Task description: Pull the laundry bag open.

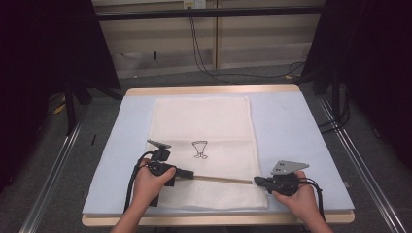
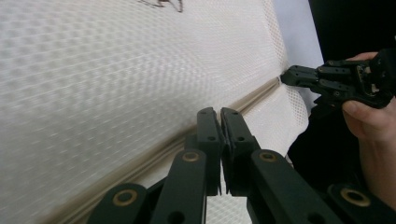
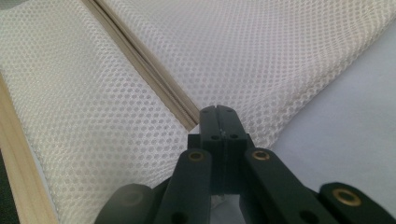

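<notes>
No words, numbers or brand names can be read anywhere. The one mark is a small dark printed figure on the white mesh bag lying on the desk: an outline like a cup or funnel that narrows downward, with a small blot beneath it. It holds no legible letters. In the left gripper view, only the lower edge of this figure shows at the top of the mesh, blurred.
</notes>
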Motion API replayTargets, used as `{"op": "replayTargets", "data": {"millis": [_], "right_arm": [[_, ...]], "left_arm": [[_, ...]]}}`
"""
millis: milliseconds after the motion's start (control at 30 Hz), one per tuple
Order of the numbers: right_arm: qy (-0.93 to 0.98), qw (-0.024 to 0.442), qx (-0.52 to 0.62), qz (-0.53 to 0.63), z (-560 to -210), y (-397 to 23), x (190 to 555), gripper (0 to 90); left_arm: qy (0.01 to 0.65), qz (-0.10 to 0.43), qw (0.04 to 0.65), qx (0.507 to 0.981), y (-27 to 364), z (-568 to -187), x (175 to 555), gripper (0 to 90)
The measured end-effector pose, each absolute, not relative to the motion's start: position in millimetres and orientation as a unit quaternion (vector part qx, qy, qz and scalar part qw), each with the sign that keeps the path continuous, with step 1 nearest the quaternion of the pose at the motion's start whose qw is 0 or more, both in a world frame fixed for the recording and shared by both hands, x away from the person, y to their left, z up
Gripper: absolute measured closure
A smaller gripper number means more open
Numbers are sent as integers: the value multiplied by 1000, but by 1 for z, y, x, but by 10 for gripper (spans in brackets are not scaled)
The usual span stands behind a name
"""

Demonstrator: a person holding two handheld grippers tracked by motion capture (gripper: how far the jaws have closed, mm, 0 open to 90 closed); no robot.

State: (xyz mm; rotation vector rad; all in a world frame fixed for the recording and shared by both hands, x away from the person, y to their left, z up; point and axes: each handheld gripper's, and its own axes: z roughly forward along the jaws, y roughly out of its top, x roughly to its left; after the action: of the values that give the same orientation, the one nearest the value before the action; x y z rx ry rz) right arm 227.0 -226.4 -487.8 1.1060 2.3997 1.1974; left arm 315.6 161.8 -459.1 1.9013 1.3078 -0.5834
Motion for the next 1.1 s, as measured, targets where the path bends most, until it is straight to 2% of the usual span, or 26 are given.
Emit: {"op": "replayTargets", "data": {"millis": [1100], "right_arm": [[820,124,380,410,-488,-225,226,900]], "left_arm": [[526,-231,394,717,212,-459,313,872]]}}
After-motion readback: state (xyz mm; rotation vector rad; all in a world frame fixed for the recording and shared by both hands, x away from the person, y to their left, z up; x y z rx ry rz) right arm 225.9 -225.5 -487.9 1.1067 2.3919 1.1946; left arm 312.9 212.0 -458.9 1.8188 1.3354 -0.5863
